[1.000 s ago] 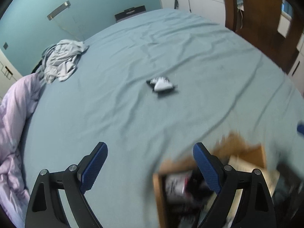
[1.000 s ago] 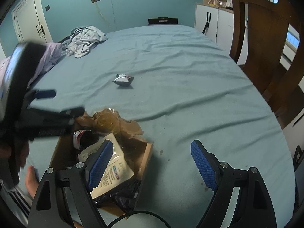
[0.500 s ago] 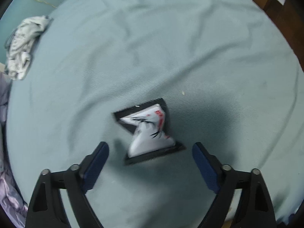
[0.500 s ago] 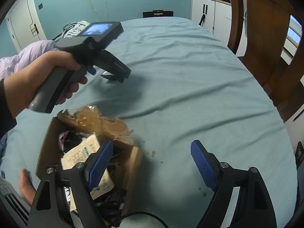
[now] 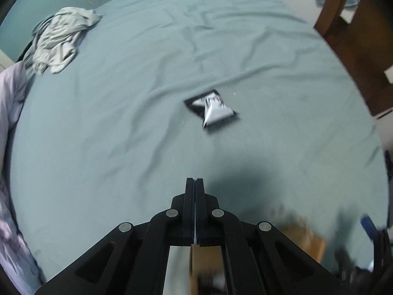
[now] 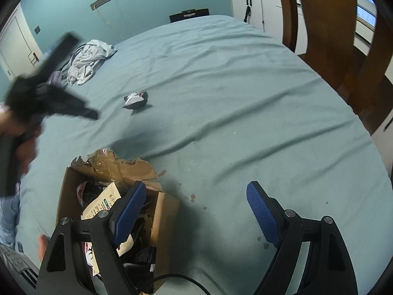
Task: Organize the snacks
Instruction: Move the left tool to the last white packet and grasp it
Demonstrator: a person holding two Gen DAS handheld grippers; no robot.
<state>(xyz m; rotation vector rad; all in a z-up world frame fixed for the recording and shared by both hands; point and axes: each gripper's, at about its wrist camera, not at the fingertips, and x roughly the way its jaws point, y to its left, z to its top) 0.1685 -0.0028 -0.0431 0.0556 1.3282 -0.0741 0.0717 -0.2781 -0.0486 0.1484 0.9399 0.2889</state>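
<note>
Lying on the teal-sheeted bed [image 5: 122, 127], the small crumpled silver-and-black foil snack packet [image 5: 211, 108] sits alone near the middle, well apart from the rumpled grey garment [image 5: 59, 41] at the far left corner. It looks light, thin and crinkly, probably slippery on its foil faces, so the flat crimped black end seam seems the safest place to pinch. The left gripper [image 5: 194, 182] hangs short of the packet, pointing steeply down; its jaws have just been closing and meet with nothing between them, so the packet is not held. Farther right, the right gripper [image 6: 194, 211] hovers over the torn brown cardboard box [image 6: 162, 211] of assorted snack packs, angled downward, its blue-padded jaws spread wide and empty.
</note>
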